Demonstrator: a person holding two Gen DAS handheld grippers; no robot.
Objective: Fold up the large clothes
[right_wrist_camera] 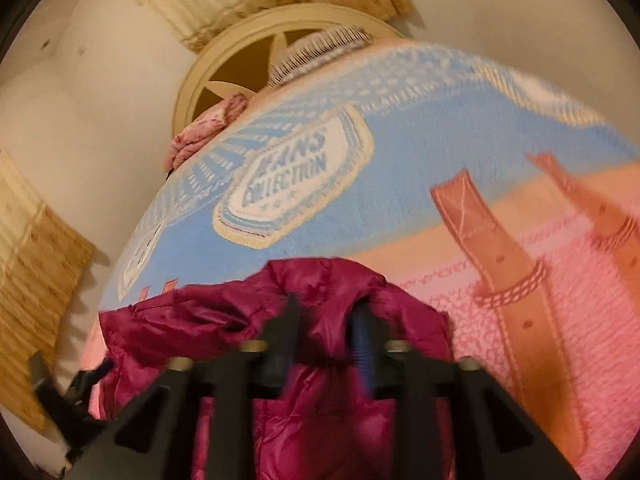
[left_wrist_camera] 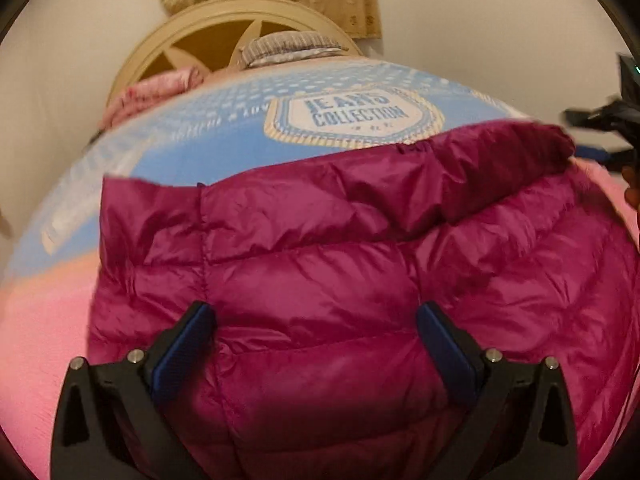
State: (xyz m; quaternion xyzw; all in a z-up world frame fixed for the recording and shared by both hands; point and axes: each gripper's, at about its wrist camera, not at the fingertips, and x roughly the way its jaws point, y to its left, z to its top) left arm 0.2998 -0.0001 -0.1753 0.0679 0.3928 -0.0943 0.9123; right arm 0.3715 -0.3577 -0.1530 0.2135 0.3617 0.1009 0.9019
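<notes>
while the left tool (left_wrist_camera: 316, 320) hovers spread apart over the magenta puffer jacket (left_wrist_camera: 340, 272) at lower centre, the right tool (right_wrist_camera: 326, 312) pinches its bunched edge; blue-and-pink blanket (right_wrist_camera: 420, 140) beneath, cream headboard (right_wrist_camera: 240, 52) beyond.

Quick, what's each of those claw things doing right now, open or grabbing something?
Left gripper: open, fingers spread over the magenta puffer jacket, gripping nothing.
Right gripper: nearly closed, pinching a fold of the jacket.
</notes>
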